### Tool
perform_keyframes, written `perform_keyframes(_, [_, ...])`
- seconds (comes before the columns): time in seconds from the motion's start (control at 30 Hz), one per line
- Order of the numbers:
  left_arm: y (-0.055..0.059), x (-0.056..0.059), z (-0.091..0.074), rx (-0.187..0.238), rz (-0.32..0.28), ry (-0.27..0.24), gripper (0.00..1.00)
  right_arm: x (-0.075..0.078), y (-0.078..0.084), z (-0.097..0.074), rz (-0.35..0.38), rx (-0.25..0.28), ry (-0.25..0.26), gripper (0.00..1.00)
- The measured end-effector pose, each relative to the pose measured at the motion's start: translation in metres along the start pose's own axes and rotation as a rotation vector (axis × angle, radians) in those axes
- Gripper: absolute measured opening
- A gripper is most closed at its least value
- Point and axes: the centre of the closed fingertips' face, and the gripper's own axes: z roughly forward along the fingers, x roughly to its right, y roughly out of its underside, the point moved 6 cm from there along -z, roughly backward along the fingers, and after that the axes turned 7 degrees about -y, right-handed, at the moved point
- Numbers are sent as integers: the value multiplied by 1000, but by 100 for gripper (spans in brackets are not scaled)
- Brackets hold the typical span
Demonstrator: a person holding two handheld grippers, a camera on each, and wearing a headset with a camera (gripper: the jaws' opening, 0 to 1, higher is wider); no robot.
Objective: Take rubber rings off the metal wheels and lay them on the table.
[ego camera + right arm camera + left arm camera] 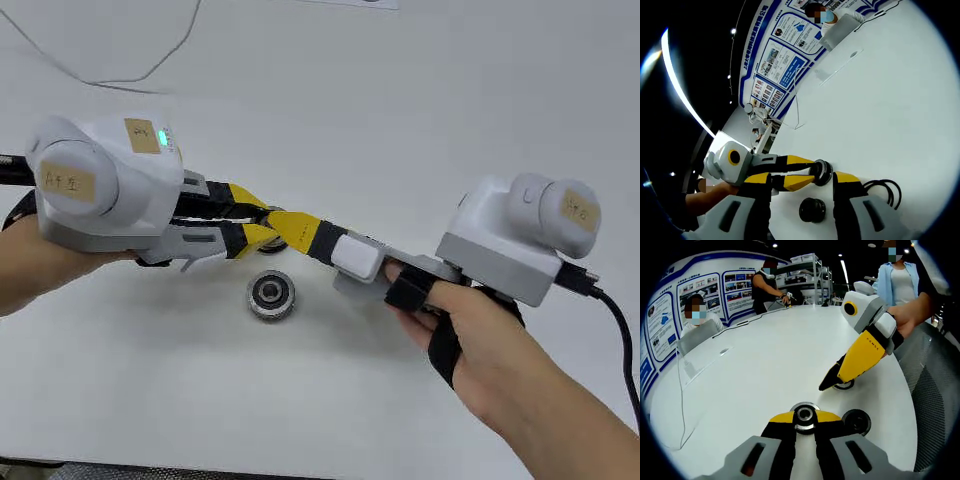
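My left gripper (805, 426) is shut on a metal wheel (805, 415), with its yellow-and-black jaws clamped on the wheel's two sides. The right gripper (804, 186) is open, and its jaws stand wide on either side of that held wheel (822, 171). In the head view the left gripper (258, 228) and the right gripper (288, 228) meet tip to tip above the table. A second wheel (271, 295), with a black rubber ring on it, lies on the table just below them (812, 209) (856, 421). Loose black rubber rings (885, 192) lie beside the right jaw.
The white table (400, 100) stretches open beyond the grippers. A thin grey cable (150, 70) runs across its far left. The right gripper's black cable (620, 340) hangs off at the right. People sit and stand at the table's far end (697, 320).
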Motion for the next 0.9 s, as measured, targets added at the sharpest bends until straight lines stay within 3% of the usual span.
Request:
perform_keyframes(0.47, [1,-1,1,9,21,15,13,0,3,20,66,-22,-4,60])
perform_keyframes(0.9, [1,-1,2,13,26,13,13,-3,6,21,89,-44,-18,57])
